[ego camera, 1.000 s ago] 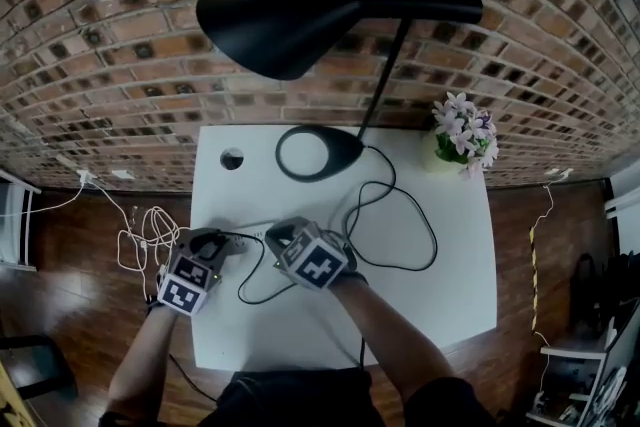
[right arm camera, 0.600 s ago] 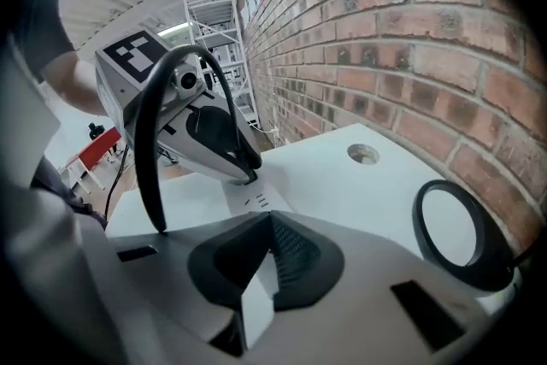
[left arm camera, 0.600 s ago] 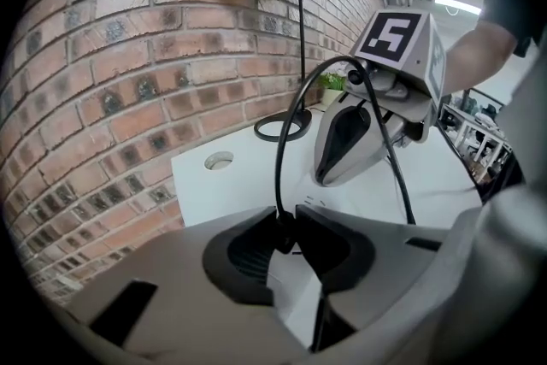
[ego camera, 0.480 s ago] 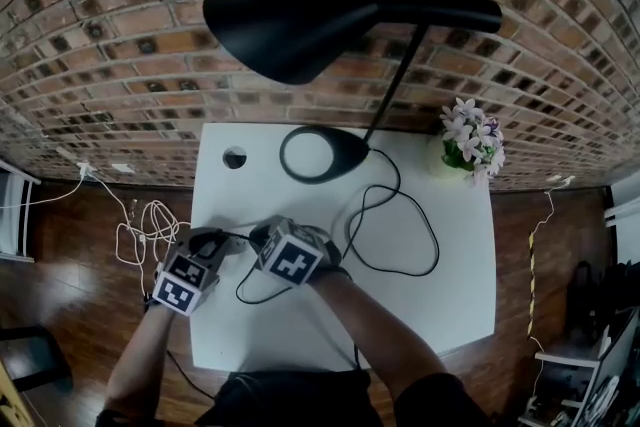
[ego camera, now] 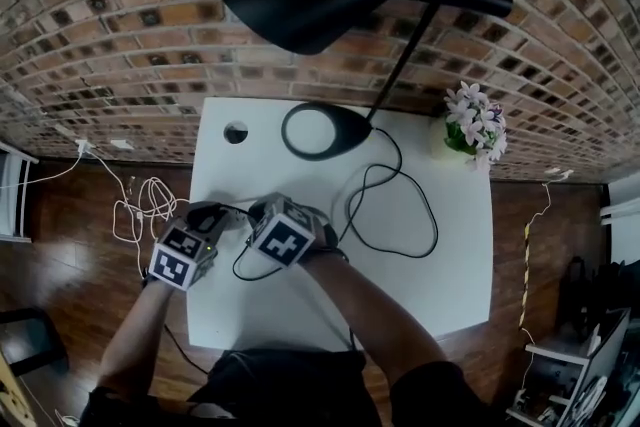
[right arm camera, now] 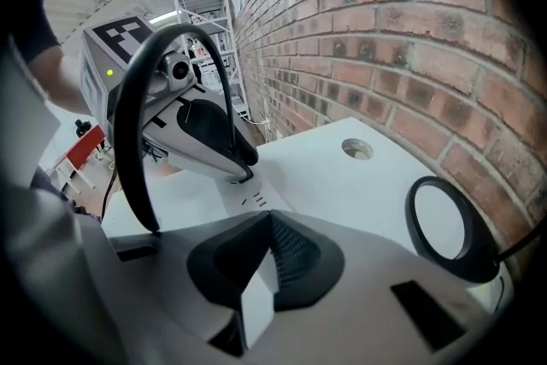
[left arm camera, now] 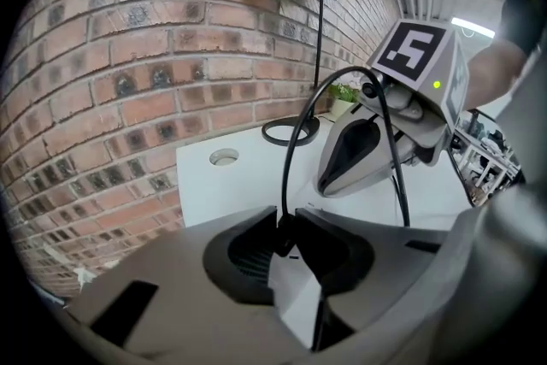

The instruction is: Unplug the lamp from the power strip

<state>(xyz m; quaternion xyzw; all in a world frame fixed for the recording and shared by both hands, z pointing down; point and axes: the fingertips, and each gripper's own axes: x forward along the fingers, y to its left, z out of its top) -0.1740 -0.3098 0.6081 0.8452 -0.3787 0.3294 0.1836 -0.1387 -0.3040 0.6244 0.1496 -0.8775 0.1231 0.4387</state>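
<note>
**Brick wall, white table, lamp plug in the left jaws**

White table [ego camera: 430, 285] pushed up against a brick wall [ego camera: 120, 35], wood floor [ego camera: 60, 255] all round it. On my feed the black lamp [ego camera: 330, 0] leans out over the far edge. Its ring base [ego camera: 325, 130] sits on the table top, and its cord [ego camera: 436, 230] loops across the right half. A small pot of flowers [ego camera: 475, 127] sits in the far right corner.

Both forearms [ego camera: 370, 315] come up from the bottom of the head view and angle inward. That puts the left gripper [ego camera: 208, 215] and the right gripper [ego camera: 262, 210] just beside each other over the left half of the table. Both are pitched down at the table top, with the marker cubes [ego camera: 282, 243] facing up at the head camera.

On the left one, the jaws have just been closing and they're now clamped on the black plug [left arm camera: 284, 237]. It's plugged into the white power strip [right arm camera: 248, 203], with the cord arching up out of it. On the right one, the jaws are together at the tips, sitting over the strip just beside the plug. I can't tell if it's actually pressing down.
</note>
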